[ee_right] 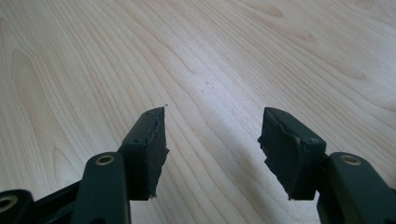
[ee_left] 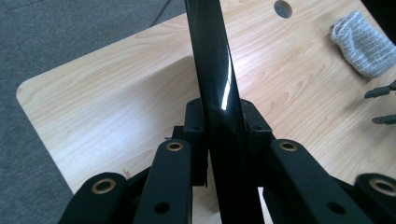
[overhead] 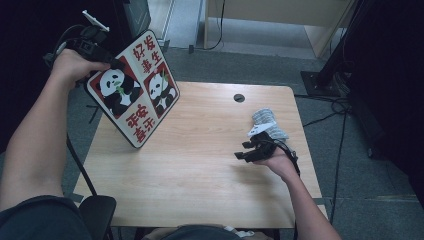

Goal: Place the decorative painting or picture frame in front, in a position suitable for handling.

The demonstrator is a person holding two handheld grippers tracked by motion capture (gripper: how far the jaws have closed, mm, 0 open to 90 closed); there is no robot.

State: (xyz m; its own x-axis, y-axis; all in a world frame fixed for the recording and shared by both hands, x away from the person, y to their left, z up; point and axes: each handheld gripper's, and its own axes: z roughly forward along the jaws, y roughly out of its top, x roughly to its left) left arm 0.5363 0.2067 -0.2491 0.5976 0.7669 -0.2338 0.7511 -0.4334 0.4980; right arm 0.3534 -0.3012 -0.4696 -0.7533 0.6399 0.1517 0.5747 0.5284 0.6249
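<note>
A: Where was the board (overhead: pixel 134 95), and how was it held?

B: It stood tilted over the left rear corner of the bench (overhead: pixel 200 190), with its lower corner at or just above the wood; contact could not be confirmed. The left gripper (overhead: pixel 102 56) had its jaws clamped on the upper left edge. In the left gripper view the glossy black edge (ee_left: pixel 215 70) ran straight up between the pads.

A: Handling properties?

B: By judgement: rigid, flat and thin. It showed no bending under a one-edge grip, so it was probably light. The glossy rim looked slippery, and a corner grip left a long lever, so the panel could pivot or slide in the jaws.

A: Recommended hold?

B: Across the thickness, at the rim and well onto the edge, as it was. A second hold on the opposite edge would have stopped rotation.

A: Was the right gripper (overhead: pixel 248 149) available?

B: Yes. Its jaws stood open and empty, low over bare wood, near a grey cloth (overhead: pixel 267 122) and well apart from the board.
</note>
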